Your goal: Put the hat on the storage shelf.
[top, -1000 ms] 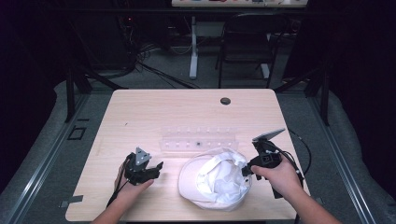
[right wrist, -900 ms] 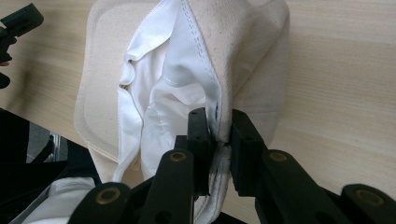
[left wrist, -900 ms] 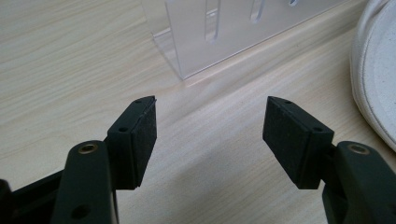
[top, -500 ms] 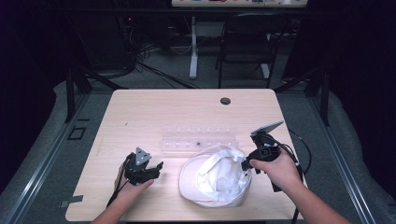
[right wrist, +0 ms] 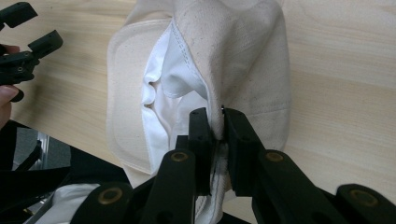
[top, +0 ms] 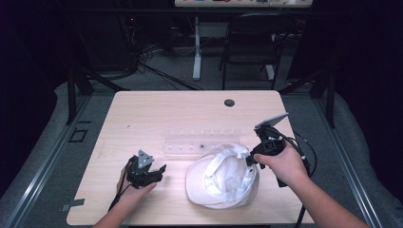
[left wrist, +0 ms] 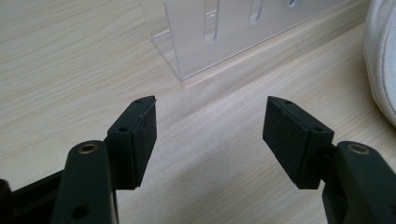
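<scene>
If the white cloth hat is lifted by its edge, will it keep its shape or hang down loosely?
Probably it hangs loosely. The white cloth hat already folds and creases where the right gripper pinches its edge, so the fabric looks soft. It seems light, since one thin pinch raises that side. The stitched brim looks thicker and may stay flatter.

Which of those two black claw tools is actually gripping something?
The right gripper: its jaws pinch the white cloth hat's edge. The left gripper gapes open over bare table.

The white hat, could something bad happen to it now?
Maybe. The right gripper pinches only a thin fold of the white hat's edge, so the cloth could slip out. The clear plastic rack stands close behind, so a swinging hat might knock it. The left gripper is open and can't help.
</scene>
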The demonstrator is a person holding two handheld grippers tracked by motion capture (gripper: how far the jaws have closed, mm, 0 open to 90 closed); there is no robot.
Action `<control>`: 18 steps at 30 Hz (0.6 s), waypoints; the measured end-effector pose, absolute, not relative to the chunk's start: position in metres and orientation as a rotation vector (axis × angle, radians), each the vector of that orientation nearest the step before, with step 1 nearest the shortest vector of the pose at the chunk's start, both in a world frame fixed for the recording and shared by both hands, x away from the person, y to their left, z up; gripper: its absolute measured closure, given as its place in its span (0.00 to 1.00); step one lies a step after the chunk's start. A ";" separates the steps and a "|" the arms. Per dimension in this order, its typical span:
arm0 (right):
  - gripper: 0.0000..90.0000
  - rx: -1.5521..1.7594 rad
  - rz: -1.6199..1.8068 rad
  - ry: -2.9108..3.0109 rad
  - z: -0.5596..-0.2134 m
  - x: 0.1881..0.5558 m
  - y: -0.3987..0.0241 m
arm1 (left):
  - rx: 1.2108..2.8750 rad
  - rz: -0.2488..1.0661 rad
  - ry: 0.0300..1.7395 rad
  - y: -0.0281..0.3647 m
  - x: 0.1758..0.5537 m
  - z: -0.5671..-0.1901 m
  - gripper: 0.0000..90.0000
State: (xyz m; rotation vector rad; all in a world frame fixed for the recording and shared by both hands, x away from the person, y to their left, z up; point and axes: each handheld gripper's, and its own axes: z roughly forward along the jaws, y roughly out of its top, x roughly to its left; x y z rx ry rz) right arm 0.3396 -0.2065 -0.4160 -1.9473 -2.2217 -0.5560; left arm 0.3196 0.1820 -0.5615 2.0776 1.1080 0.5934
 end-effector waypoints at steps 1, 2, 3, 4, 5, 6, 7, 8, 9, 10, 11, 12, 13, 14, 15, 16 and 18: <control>0.91 -1.961 -0.567 -2.206 -0.415 0.340 -0.206 | 2.078 0.593 1.108 0.182 0.320 -0.562 0.39; 0.91 -1.961 -0.567 -2.206 -0.415 0.340 -0.206 | 2.077 0.594 1.108 0.182 0.319 -0.562 0.39; 0.91 -1.951 -0.550 -2.222 -0.411 0.341 -0.205 | 2.078 0.594 1.107 0.182 0.319 -0.562 0.39; 0.91 -1.950 -0.546 -2.231 -0.410 0.342 -0.205 | 2.079 0.593 1.105 0.182 0.319 -0.562 0.39; 0.91 -1.954 -0.542 -2.233 -0.408 0.342 -0.204 | 2.080 0.593 1.104 0.182 0.319 -0.562 0.39; 0.91 -1.928 -0.520 -2.251 -0.406 0.343 -0.205 | 2.080 0.593 1.103 0.181 0.319 -0.562 0.39; 0.91 -1.956 -0.539 -2.241 -0.405 0.342 -0.204 | 2.080 0.593 1.103 0.181 0.319 -0.562 0.39; 0.91 -1.941 -0.518 -2.255 -0.403 0.343 -0.204 | 2.080 0.593 1.103 0.181 0.319 -0.562 0.39; 0.91 -1.960 -0.540 -2.248 -0.403 0.343 -0.203 | 2.080 0.592 1.103 0.181 0.319 -0.562 0.39; 0.91 -1.960 -0.540 -2.248 -0.403 0.343 -0.203 | 2.080 0.592 1.103 0.181 0.319 -0.562 0.39; 0.91 -1.932 -0.507 -2.272 -0.398 0.344 -0.204 | 2.078 0.591 1.105 0.181 0.319 -0.562 0.39; 0.91 -1.926 -0.512 -2.271 -0.396 0.344 -0.204 | 2.078 0.591 1.106 0.181 0.319 -0.562 0.39; 0.91 -1.926 -0.512 -2.271 -0.396 0.344 -0.204 | 2.078 0.591 1.106 0.181 0.319 -0.562 0.39; 0.91 -1.932 -0.505 -2.275 -0.394 0.344 -0.204 | 2.078 0.591 1.106 0.181 0.319 -0.562 0.39; 0.91 -1.952 -0.522 -2.266 -0.392 0.344 -0.202 | 2.078 0.592 1.105 0.181 0.319 -0.562 0.39; 0.91 -1.957 -0.531 -2.264 -0.388 0.344 -0.202 | 2.077 0.592 1.105 0.181 0.319 -0.562 0.39; 0.91 -1.956 -0.531 -2.261 -0.387 0.345 -0.202 | 2.078 0.592 1.104 0.181 0.319 -0.562 0.39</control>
